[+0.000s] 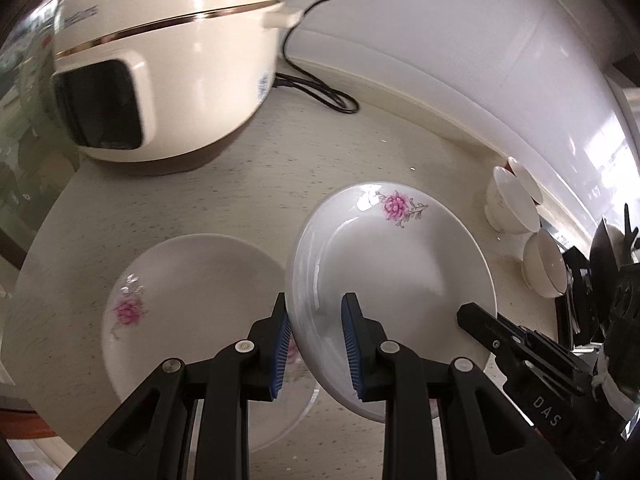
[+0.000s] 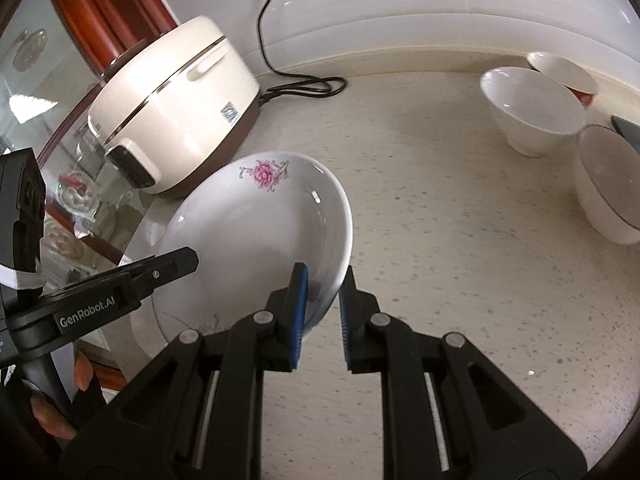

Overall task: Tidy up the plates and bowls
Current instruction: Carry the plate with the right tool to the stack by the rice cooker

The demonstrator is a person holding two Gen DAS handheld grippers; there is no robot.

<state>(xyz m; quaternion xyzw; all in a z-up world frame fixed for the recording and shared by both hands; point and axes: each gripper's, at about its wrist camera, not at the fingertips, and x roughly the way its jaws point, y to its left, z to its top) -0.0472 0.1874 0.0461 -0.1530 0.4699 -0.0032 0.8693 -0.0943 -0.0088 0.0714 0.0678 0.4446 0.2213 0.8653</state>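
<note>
- Left wrist view: the left claw [image 1: 316, 344] grips the near rim of a white plate [image 1: 392, 272] with a pink flower, one blue pad under the rim and one inside the well; the plate is lifted and tilted above the speckled surface [image 1: 248, 200].
- Just left of this claw and partly under the held plate, a second plate [image 1: 188, 300] with a similar pink flower lies flat on the surface.
- Beyond the claw to the upper left stands a cream rice cooker [image 1: 168, 60] with a dark front panel; its black cord [image 1: 320, 92] loops on the surface behind it.
- To the far right, near the wall, are white bowls [image 1: 512, 208], one of them closer to the camera; how many there are is hard to tell here.
- The right claw [image 1: 480, 324] enters from the lower right, its tip at the plate's right edge.
- Right wrist view: the right claw [image 2: 324, 312] clamps narrowly on the right rim of the same plate [image 2: 256, 240], which rises up and left from its pads.
- The left claw [image 2: 176, 264] reaches in from the left onto the plate's opposite side; fingers [image 2: 82, 376] of the person's hand show at the lower left.
- Behind the plate sits the rice cooker [image 2: 176, 108], its cord [image 2: 308, 88] trailing to the wall.
- Well to the upper right of this claw, three white bowls [image 2: 532, 108] stand upright close together on the surface [image 2: 460, 260].
</note>
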